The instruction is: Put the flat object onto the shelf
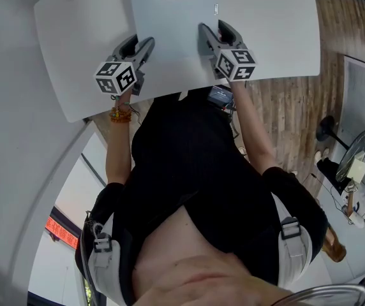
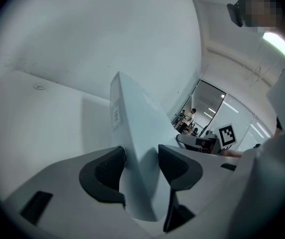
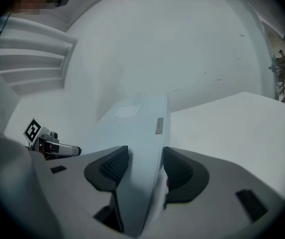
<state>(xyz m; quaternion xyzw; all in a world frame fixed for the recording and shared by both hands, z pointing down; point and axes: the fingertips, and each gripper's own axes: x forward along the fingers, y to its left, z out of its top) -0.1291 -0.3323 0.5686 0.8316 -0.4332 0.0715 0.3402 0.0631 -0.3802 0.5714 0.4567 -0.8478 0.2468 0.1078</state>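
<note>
The flat object (image 1: 173, 37) is a thin pale grey box with a white label, held level over the white shelf board (image 1: 272, 30). My left gripper (image 1: 145, 46) clamps its near left edge and my right gripper (image 1: 213, 34) its near right edge. In the left gripper view the box (image 2: 137, 128) stands edge-on between the dark pads (image 2: 105, 171), and the gripper (image 2: 141, 166) is shut on it. In the right gripper view the box (image 3: 132, 126) runs forward from the gripper (image 3: 145, 169), with both pads pressed on it. The shelf board (image 3: 232, 123) lies just beneath.
A white wall (image 2: 107, 44) rises behind the shelf board (image 2: 38, 118). More white shelf boards (image 3: 33, 59) are stacked at the upper left of the right gripper view. Wooden floor (image 1: 297, 107) and a standing fan (image 1: 351, 152) lie to my right.
</note>
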